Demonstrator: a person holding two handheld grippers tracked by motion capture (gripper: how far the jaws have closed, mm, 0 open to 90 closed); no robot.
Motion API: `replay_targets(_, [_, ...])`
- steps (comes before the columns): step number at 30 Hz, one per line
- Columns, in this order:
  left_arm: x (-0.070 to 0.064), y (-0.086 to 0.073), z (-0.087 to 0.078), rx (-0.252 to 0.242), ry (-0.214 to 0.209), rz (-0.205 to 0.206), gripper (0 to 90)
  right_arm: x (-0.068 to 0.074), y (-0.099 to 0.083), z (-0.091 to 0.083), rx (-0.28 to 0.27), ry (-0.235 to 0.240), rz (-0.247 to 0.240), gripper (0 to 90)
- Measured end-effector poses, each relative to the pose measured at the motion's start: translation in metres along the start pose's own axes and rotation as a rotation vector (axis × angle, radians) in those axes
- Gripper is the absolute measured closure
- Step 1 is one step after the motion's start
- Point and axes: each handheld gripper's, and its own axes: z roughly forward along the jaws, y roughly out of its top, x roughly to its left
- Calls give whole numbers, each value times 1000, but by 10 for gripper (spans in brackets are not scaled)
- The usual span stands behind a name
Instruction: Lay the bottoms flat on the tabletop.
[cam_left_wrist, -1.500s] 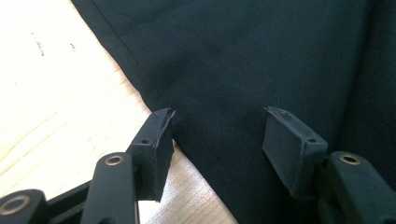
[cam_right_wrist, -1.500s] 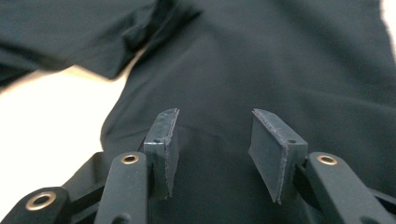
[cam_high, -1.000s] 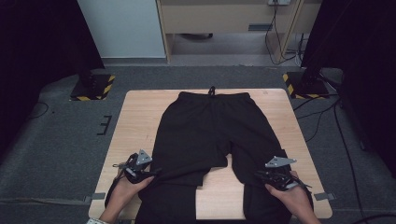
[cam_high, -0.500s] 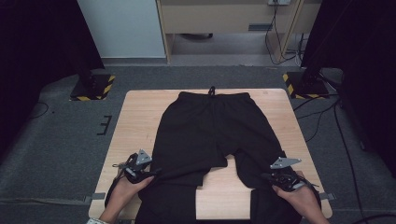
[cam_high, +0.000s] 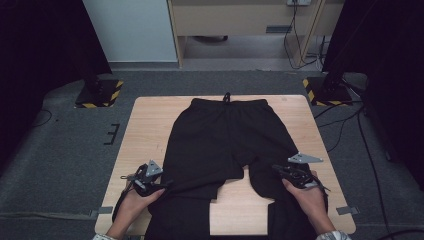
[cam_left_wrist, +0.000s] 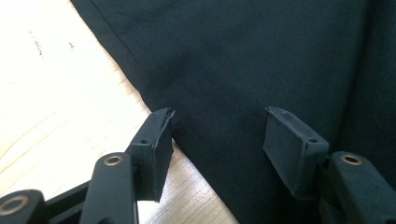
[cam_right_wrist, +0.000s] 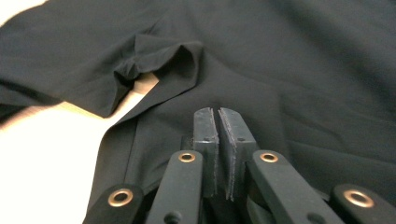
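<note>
Black trousers (cam_high: 220, 145) could slip from the clenched right hand-held gripper (cam_right_wrist: 218, 116) if its pinch is shallow, while the left hand-held gripper (cam_left_wrist: 219, 135) gapes released.

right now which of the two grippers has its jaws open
The left gripper: its jaws stand apart over the edge of the black pants. The right gripper has its pads pressed together.

high view: even overhead light on the wooden table (cam_high: 150, 130), soft short shadows, dark curtains at both sides swallow detail; img a bit soft, low res. black trousers (cam_high: 220, 145) read as flat dark mass w/ few folds visible. left gripper view: tabletop (cam_left_wrist: 56, 84) blown out by glare, jaws near lens slightly blurred. right gripper view: dimmer, fabric (cam_right_wrist: 289, 70) grainy, far edges out of focus.
</note>
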Motion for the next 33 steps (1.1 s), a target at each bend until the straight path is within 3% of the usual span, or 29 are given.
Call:
replay_targets(4, [0, 0, 0, 0, -4, 0, 412, 12, -6, -1, 51, -36, -103, 678])
replay_targets(9, [-1, 1, 0, 4, 2, 6, 412, 14, -17, -12, 55, -59, -103, 327])
replay_targets(12, [0, 1, 0, 3, 0, 2, 411, 12, -23, -13, 64, -51, -114, 206])
replay_targets(14, [0, 0, 0, 3, 0, 2, 411, 9, -24, -12, 72, -59, -107, 248])
replay_targets(18, [0, 0, 0, 3, 0, 5, 411, 6, -27, -11, 112, -62, -101, 584])
replay_targets(20, [0, 0, 0, 3, -1, 4, 411, 6, -28, -11, 142, -66, -105, 711])
replay_targets(23, [-1, 1, 0, 3, 1, 6, 411, 6, -24, -14, 134, -56, -100, 885])
replay_targets(26, [-1, 1, 0, 4, 1, 5, 411, 5, -14, -19, 92, -54, -106, 893])
replay_targets(31, [0, 1, 0, 3, 1, 3, 410, -2, 19, -29, -88, -36, -95, 893])
replay_targets(33, [0, 1, 0, 3, 0, 3, 409, -9, 29, -23, -115, -47, -71, 891])
